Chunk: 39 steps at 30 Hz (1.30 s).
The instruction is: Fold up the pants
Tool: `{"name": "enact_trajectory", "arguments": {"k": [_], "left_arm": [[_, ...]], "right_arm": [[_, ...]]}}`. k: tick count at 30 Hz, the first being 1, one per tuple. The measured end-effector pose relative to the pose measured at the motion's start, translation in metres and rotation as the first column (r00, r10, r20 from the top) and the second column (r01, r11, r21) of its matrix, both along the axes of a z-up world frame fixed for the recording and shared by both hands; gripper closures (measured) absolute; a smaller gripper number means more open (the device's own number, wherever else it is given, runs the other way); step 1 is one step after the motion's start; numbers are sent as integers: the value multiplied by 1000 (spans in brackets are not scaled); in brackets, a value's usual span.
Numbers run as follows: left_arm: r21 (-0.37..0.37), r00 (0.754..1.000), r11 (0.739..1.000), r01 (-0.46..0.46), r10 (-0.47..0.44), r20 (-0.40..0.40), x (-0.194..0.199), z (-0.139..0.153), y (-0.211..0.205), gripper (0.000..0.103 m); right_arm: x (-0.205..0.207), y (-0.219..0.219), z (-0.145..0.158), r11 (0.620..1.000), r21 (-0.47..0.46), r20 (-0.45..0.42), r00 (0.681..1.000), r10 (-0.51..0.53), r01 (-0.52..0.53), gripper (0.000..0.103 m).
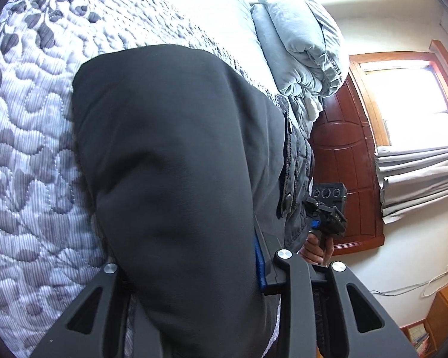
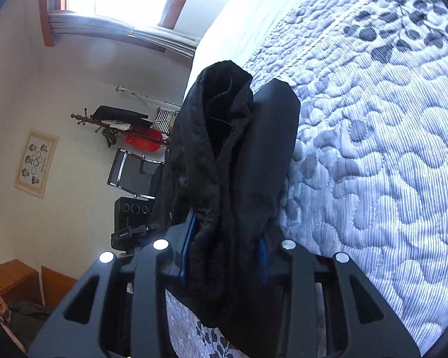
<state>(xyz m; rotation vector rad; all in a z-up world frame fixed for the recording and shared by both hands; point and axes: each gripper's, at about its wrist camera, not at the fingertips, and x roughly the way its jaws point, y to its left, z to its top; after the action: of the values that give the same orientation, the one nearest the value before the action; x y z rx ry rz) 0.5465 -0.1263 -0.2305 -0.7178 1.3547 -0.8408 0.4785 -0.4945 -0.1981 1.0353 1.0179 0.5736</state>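
The black pants (image 1: 170, 161) are held up just over the bed (image 1: 30, 137), between the two grippers. The left gripper (image 1: 194, 271) has its fingers pinching a broad, smooth fold of the dark cloth, which hides most of the fingers. The right gripper (image 2: 224, 256) has its fingers pressed on a bunched, fleecy edge of the pants (image 2: 224, 161), and the cloth rises above the fingers in a thick roll.

The bed is covered with a quilted bedspread (image 2: 373, 149), white-grey with a pattern of dark leaves. At the far end of the bed lies a folded pale blue duvet (image 1: 301, 38). Beside it stands a dark red wooden headboard (image 1: 343, 161). A window with a wooden frame (image 1: 409, 101) gives strong light, and a grey curtain (image 1: 418, 179) is gathered next to it. In the right wrist view, a coat rack (image 2: 104, 125) with dark and red things, a folding chair (image 2: 134, 173) and a small poster (image 2: 35, 164) stand by the white wall.
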Motion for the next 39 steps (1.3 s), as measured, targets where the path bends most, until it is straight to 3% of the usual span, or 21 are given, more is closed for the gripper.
{"name": "enact_trajectory", "arguments": {"k": [11, 15, 17, 18, 19, 20, 21, 23, 26, 29, 31, 34, 37, 39], "left_arm": [[-10, 1000, 1000, -19, 19, -5, 3, -18, 1, 61], [-11, 1000, 1000, -25, 25, -7, 4, -18, -2, 59], [2, 1000, 1000, -27, 27, -4, 3, -19, -1, 54], [31, 999, 999, -36, 36, -2, 4, -18, -1, 44], [67, 999, 997, -44, 44, -3, 4, -17, 0, 28], [132, 998, 989, -62, 64, -16, 5, -13, 1, 17], [170, 994, 981, -95, 101, -29, 6, -8, 5, 11], [221, 983, 959, -178, 185, -9, 5, 12, 17, 11], [263, 958, 923, -280, 249, 145, -10, 61, 29, 7], [303, 900, 879, -369, 257, 352, -49, 123, 27, 4], [341, 876, 856, -389, 230, 424, -75, 149, 19, 4], [402, 844, 816, -416, 182, 504, -111, 171, 7, 4], [494, 817, 766, -413, 71, 572, -152, 182, -17, 4], [529, 801, 730, -433, 42, 597, -174, 183, -28, 4]], "right_arm": [[-17, -19, -36, 994, 91, -31, 997, -65, 67, 66], [-18, -15, -33, 993, 95, -33, 997, -69, 72, 65], [-19, -16, -28, 994, 85, -30, 997, -71, 74, 56], [-20, -16, -24, 994, 71, -24, 997, -77, 78, 50], [-20, -16, -18, 994, 63, -15, 996, -86, 87, 31], [-22, -16, -9, 994, 62, 1, 996, -94, 93, 11], [-24, -19, 3, 993, 40, 16, 994, -108, 107, 8], [-31, -27, 25, 984, -67, 26, 986, -164, 166, 9], [-54, -36, 80, 939, -225, 143, 962, -233, 261, 9], [-82, -29, 134, 891, -332, 249, 940, -233, 309, 3], [-102, -17, 163, 854, -402, 274, 933, -231, 329, 3], [-128, 7, 187, 785, -516, 275, 934, -228, 343, 3], [-155, 35, 194, 710, -618, 273, 939, -209, 338, 3], [-169, 61, 194, 631, -704, 266, 945, -190, 325, 3]]}}
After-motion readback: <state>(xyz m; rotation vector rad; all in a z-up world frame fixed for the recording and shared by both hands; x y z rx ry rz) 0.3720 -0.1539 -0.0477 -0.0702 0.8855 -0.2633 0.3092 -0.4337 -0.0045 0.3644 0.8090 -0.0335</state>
